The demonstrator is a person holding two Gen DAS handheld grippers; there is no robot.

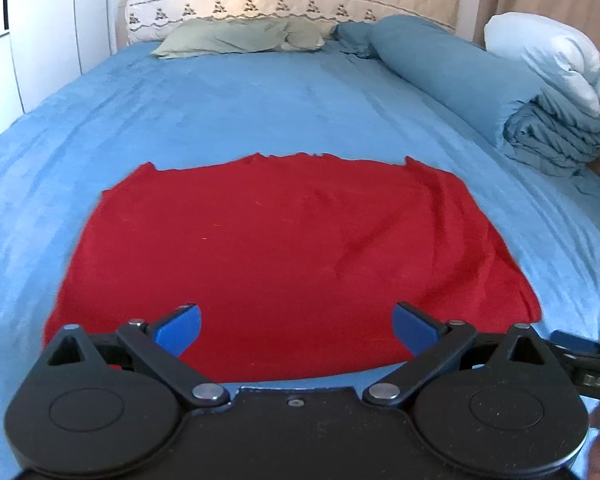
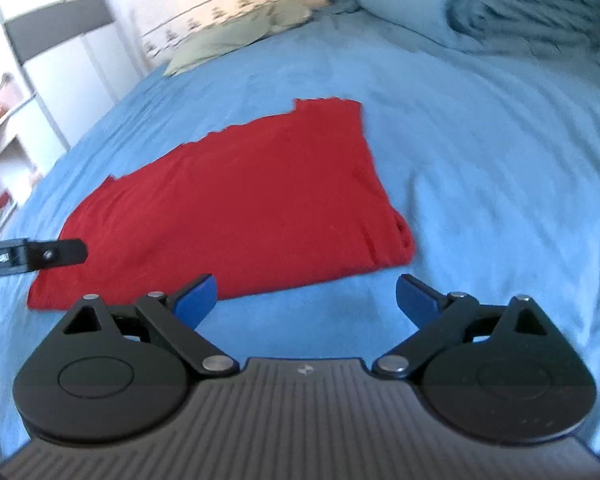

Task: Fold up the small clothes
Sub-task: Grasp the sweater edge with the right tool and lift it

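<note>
A red garment is spread flat across the centre of the left wrist frame on a blue bedsheet. The left gripper is held wide apart, empty, at its lower edge. The right gripper is likewise spread wide over bare sheet beside the garment's lower right corner

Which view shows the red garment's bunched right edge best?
The right wrist view: the red garment shows its rolled, layered right edge clearly on the blue bedsheet. The left wrist view shows the garment larger and flatter, with that edge only as soft creases.
</note>
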